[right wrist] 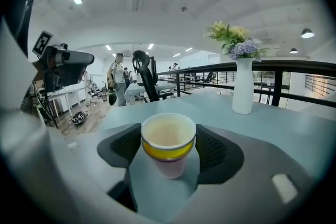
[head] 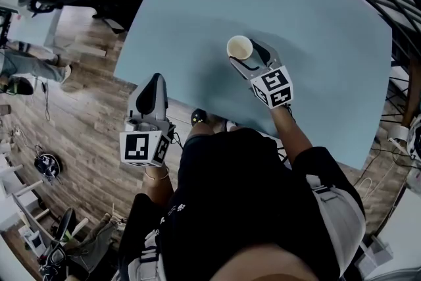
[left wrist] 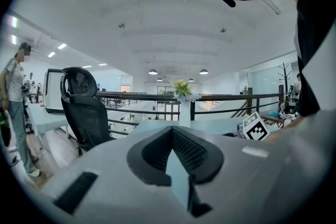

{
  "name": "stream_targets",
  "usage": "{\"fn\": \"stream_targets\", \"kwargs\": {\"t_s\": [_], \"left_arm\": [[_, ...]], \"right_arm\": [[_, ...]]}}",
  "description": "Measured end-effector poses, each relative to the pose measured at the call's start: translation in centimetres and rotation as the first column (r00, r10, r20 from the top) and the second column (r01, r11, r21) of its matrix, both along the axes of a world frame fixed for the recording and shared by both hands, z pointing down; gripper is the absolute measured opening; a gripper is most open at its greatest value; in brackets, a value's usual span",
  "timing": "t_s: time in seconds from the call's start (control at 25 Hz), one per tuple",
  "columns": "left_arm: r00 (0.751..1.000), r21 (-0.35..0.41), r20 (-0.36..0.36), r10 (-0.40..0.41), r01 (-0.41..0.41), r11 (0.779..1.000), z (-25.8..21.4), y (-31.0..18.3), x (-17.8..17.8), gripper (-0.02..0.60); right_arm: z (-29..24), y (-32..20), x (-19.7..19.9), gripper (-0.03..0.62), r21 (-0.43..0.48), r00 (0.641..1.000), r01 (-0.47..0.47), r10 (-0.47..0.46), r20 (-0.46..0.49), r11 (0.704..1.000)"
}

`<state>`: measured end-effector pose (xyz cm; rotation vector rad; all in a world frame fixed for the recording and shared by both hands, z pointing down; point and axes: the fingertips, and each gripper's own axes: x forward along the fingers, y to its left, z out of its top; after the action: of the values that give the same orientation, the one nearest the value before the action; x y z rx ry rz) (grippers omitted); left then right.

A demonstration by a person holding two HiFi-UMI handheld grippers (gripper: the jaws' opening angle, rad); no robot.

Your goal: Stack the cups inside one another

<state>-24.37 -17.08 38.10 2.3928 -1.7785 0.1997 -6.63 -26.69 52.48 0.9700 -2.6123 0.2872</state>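
Two grippers in view. Right gripper (right wrist: 169, 145) has its jaws closed in on the cup (right wrist: 168, 136), one dark pad pressed to each side just under the rim. Cup is upright, mouth open and empty: cream rim, yellow band below it, pale pink lower part. It may be several cups nested; cannot tell. Its base sits at the light blue table (head: 329, 43); cannot tell if it is touching or lifted slightly. In the head view the cup is near the table's middle, on the person's right.

Left gripper (left wrist: 172, 131) has its jaws pressed together at the tips, nothing between them. It is held off the table's near-left edge, over the wood floor (head: 79, 115), well apart from the cup.

White vase (right wrist: 242, 86) with flowers stands at the table's far edge. Black office chair (left wrist: 84, 107) is off to the left, with a black railing (left wrist: 220, 98) beyond the table.
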Motion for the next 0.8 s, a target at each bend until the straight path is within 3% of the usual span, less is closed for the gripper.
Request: {"fn": "stream_targets", "kwargs": {"t_s": [0.6, 0.8], "left_arm": [[1.0, 0.008, -0.004, -0.001, 0.001, 1.0, -0.1, 0.0, -1.2, -0.011], [1.0, 0.017, -0.008, 0.022, -0.022, 1.0, -0.3, -0.4, -1.5, -0.011]], "right_arm": [[1.2, -0.1, -0.2, 0.353, -0.034, 1.0, -0.017, 0.016, -0.017, 0.999], [-0.3, 0.0, 0.0, 0.376, -0.021, 0.998, -0.05, 0.05, 0.035, 0.999]]}}
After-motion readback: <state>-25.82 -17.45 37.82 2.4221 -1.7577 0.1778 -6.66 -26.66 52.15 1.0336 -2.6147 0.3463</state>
